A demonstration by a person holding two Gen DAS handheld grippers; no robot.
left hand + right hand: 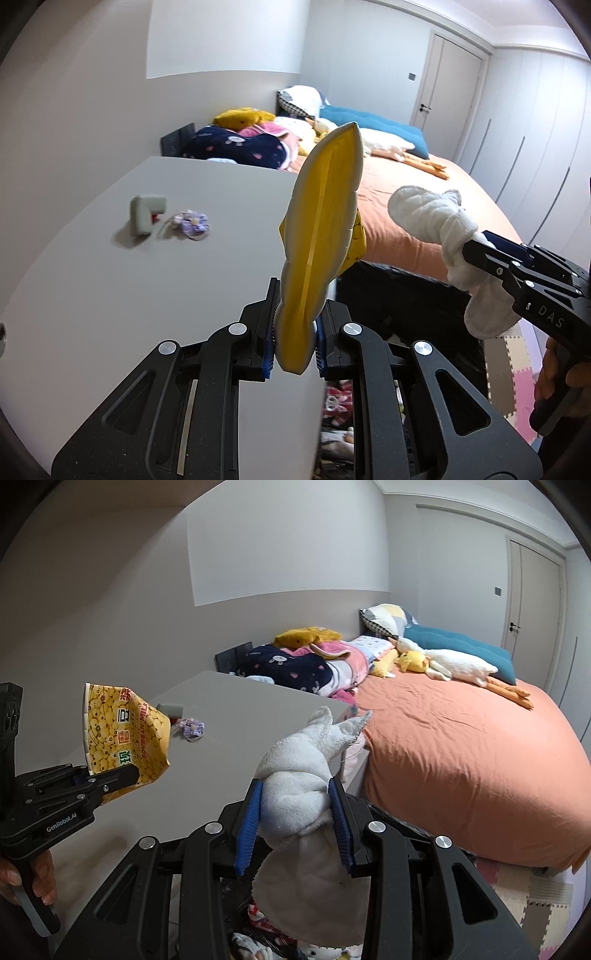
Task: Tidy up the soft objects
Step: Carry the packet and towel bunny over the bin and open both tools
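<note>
Midair at the bottom of both frames, the left gripper (293, 339) pinches the lower edge of a flattened yellow soybean-milk pouch (321, 229), while the right gripper (295, 823) squeezes a knotted white cloth (299, 786) between its blue pads (249, 827). The pouch is held only by its lower end and leans up and to the right in the left wrist view, so it could slide free and drop toward the dark bin of toys (258, 934) glimpsed below. The cloth's loose lower flap might snag on the grey table's (129, 295) corner. Mid-frame on the table sit a small grey device (146, 216) and a purple flower trinket (192, 223), easily knocked. Beyond, plush toys crowd the orange bed (461, 760).
</note>
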